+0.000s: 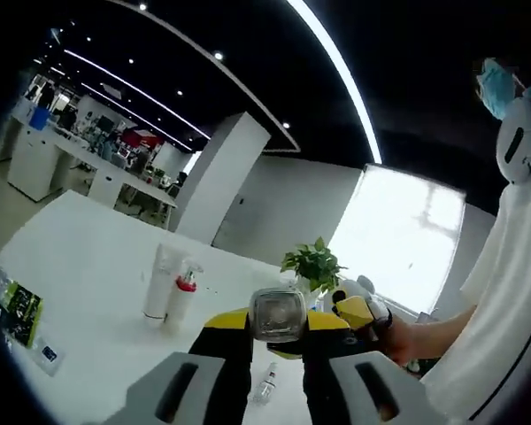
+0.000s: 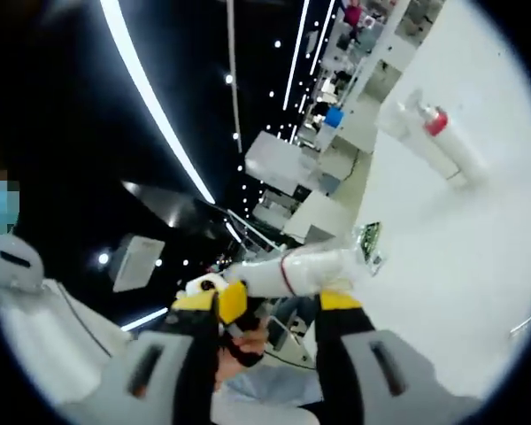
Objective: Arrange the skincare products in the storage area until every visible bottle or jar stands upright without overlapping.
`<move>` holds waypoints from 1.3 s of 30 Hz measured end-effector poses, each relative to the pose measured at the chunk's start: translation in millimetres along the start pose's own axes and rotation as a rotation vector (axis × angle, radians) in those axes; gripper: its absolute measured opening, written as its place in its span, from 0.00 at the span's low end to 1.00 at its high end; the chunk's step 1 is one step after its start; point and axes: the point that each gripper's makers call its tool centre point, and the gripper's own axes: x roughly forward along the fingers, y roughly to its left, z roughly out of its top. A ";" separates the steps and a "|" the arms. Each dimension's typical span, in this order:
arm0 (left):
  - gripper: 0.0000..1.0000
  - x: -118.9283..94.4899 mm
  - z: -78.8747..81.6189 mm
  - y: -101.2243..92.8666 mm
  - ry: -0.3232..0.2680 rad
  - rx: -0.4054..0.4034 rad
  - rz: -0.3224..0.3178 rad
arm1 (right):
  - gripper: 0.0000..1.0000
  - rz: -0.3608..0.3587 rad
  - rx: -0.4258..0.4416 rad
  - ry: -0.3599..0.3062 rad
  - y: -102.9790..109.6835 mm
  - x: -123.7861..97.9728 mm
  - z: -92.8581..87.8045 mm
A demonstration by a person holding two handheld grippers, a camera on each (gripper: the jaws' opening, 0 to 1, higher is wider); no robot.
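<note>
My left gripper (image 1: 277, 329) is shut on a bottle with a clear end (image 1: 277, 314), held up above the white table (image 1: 80, 257). In the right gripper view the same bottle (image 2: 305, 270) is white with a dark ring, and it lies across just beyond the tips of my right gripper (image 2: 267, 303), whose jaws stand apart. The right gripper (image 1: 358, 312) comes in from the right, close to the held bottle. A white tube (image 1: 158, 282) and a red-collared pump bottle (image 1: 182, 294) stand upright together, also seen as the tube (image 2: 398, 119) and pump bottle (image 2: 447, 142). A small clear bottle (image 1: 265, 385) lies flat.
A green and black packet (image 1: 18, 312) lies near the table's left edge; the packet (image 2: 369, 241) also appears past the held bottle. A potted plant (image 1: 313, 264) stands behind the grippers. A person in a white coat (image 1: 513, 292) stands at the right, a hand (image 1: 400, 338) on the right gripper.
</note>
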 end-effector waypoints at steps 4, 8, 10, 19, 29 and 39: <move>0.20 -0.4 -6.9 -2.5 0.037 0.075 -0.001 | 0.42 -0.006 0.062 -0.034 -3.9 -0.5 5.3; 0.20 1.8 -11.5 -8.7 0.065 0.155 -0.017 | 0.41 -0.019 0.158 -0.066 -9.4 1.8 9.4; 0.20 3.0 -11.9 -10.1 0.070 0.198 -0.019 | 0.38 -0.022 0.185 -0.082 -11.7 2.9 11.7; 0.20 2.9 -12.9 -12.2 0.090 0.297 -0.029 | 0.25 0.002 0.289 -0.117 -13.4 3.6 18.6; 0.28 0.2 -27.3 -21.7 0.140 0.114 -0.086 | 0.19 -0.011 0.202 -0.060 -13.9 -1.8 16.0; 0.46 -3.8 -38.4 -34.1 0.207 -0.196 -0.187 | 0.19 0.029 -0.148 0.160 11.3 -8.7 5.0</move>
